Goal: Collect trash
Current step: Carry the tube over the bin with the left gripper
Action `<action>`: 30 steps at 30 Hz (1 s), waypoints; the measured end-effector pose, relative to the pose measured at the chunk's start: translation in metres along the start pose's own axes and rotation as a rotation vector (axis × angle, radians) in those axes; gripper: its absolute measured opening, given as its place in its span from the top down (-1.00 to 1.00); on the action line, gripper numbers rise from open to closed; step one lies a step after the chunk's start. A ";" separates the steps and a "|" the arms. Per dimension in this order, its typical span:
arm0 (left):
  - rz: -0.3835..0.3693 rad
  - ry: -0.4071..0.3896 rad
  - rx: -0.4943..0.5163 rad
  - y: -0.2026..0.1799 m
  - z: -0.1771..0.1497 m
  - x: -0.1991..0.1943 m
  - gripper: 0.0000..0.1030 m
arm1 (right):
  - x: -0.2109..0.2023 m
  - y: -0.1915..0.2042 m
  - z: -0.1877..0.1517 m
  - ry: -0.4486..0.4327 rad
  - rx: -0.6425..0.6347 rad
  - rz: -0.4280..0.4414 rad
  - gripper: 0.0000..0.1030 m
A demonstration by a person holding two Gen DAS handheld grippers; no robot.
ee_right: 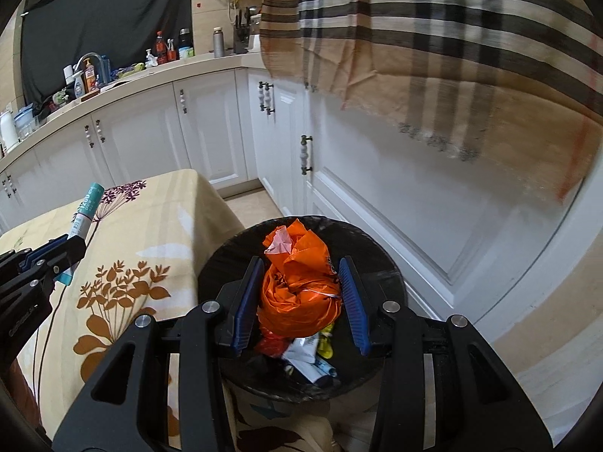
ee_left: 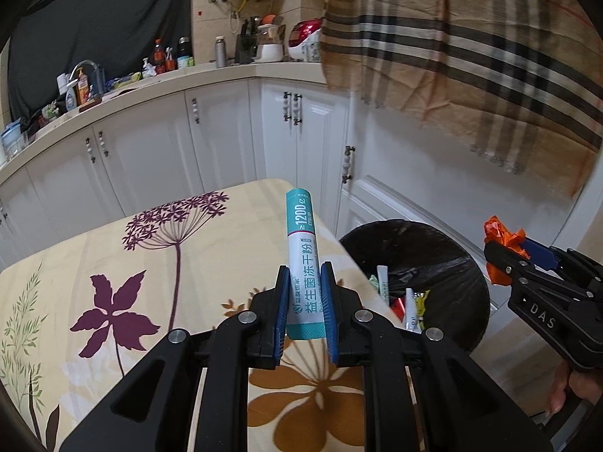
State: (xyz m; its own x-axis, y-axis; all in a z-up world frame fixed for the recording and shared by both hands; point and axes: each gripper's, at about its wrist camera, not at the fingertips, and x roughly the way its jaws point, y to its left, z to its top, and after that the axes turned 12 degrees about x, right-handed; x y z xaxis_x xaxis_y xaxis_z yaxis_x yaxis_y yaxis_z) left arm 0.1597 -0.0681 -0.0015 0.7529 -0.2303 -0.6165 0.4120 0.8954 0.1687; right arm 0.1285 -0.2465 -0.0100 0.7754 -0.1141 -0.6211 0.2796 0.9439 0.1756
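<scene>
My left gripper (ee_left: pixel 304 282) is shut on a teal and white sachet stick (ee_left: pixel 302 248) and holds it upright above the right edge of the floral table (ee_left: pixel 113 263). It also shows in the right wrist view (ee_right: pixel 77 241) at the left, with the sachet (ee_right: pixel 86 207). My right gripper (ee_right: pixel 299 275) holds a crumpled orange plastic bag (ee_right: pixel 299 286) between its blue pads, right above the black-lined trash bin (ee_right: pixel 388 275). In the left wrist view the right gripper (ee_left: pixel 501 252) and orange bag (ee_left: pixel 503 233) hang over the bin (ee_left: pixel 414 245) from the right.
The bin holds several wrappers and sachets (ee_right: pixel 312 358). White cabinets (ee_left: pixel 211 139) and a cluttered counter (ee_left: pixel 113 86) run behind the table. A plaid cloth (ee_left: pixel 471 45) hangs at the upper right.
</scene>
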 end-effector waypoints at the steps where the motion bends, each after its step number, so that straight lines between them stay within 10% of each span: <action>1: 0.001 -0.003 0.008 -0.003 0.001 0.000 0.66 | -0.001 -0.002 0.000 -0.003 0.002 -0.004 0.22; 30: -0.020 -0.028 0.096 -0.042 0.017 0.013 0.66 | -0.001 -0.025 0.009 -0.030 0.035 -0.032 0.22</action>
State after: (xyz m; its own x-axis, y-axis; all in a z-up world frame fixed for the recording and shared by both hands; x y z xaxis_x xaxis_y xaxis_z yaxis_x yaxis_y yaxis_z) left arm 0.1613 -0.1151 -0.0031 0.7575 -0.2593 -0.5992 0.4731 0.8504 0.2301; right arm 0.1260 -0.2729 -0.0073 0.7821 -0.1539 -0.6039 0.3241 0.9281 0.1832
